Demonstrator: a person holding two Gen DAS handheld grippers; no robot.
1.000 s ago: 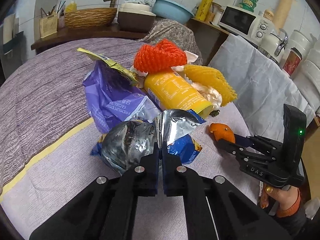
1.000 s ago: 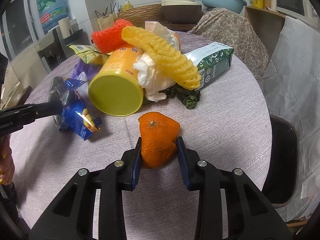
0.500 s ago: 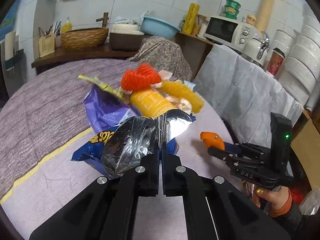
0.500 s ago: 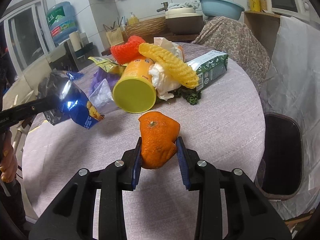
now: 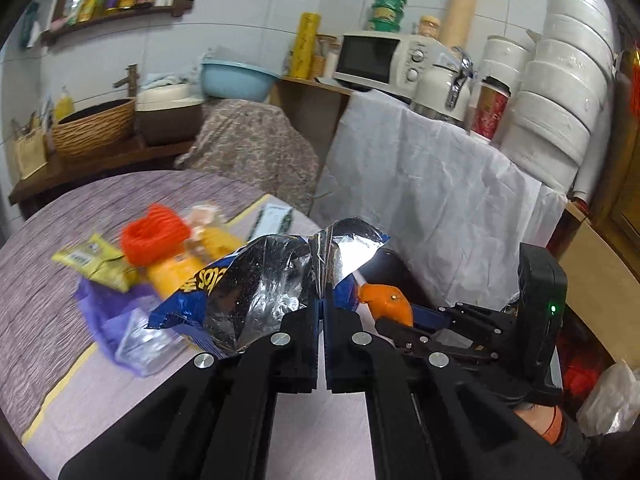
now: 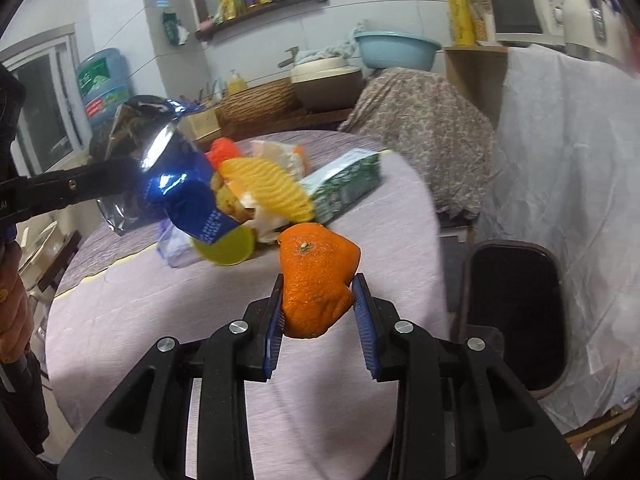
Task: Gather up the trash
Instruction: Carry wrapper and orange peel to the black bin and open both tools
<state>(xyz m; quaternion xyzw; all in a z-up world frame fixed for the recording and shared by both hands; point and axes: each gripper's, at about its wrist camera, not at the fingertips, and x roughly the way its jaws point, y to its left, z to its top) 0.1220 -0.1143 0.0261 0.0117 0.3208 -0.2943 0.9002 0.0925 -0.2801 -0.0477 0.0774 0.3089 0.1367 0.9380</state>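
My left gripper (image 5: 321,312) is shut on a blue and silver foil snack bag (image 5: 260,292) and holds it in the air above the table; the bag also shows in the right wrist view (image 6: 176,184). My right gripper (image 6: 318,308) is shut on an orange peel (image 6: 316,280), lifted above the table's right edge; the peel also shows in the left wrist view (image 5: 386,298). A pile of trash stays on the table: an orange foam net (image 5: 154,236), a yellow foam net (image 6: 268,192), a yellow tub (image 6: 228,248), a green carton (image 6: 344,186), a purple wrapper (image 5: 104,312).
A black bin (image 6: 516,312) stands on the floor right of the round, purple-clothed table (image 6: 200,320). A white-draped counter (image 5: 432,200) with a microwave (image 5: 380,60) lies behind. A covered chair (image 5: 252,148) stands at the table's far side.
Both grippers have risen. The snack bag has lifted clear of the table, and the orange peel has moved up and toward the right, nearer the bin.
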